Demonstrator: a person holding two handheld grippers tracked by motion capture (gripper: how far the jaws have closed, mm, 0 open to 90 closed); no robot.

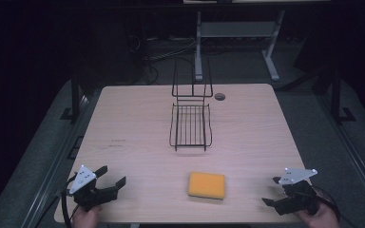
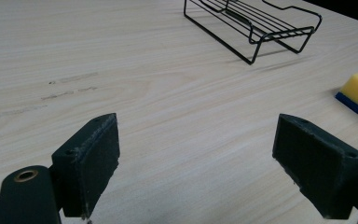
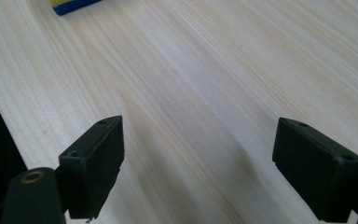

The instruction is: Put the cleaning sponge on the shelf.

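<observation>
Light wood table. Yellow sponge w/ blue underside lies flat near front edge, approx 6 o'clock from table centre. Black wire rack at 12 o'clock from sponge, well apart. Left gripper at 8 o'clock corner, jaws wide, nothing between. Right gripper at 4 o'clock corner, jaws wide, also empty.

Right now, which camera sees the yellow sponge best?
The high view: the whole sponge lies flat on the table between both grippers. The left gripper view catches one corner at its right edge; the right gripper view catches a sliver at its top.
</observation>
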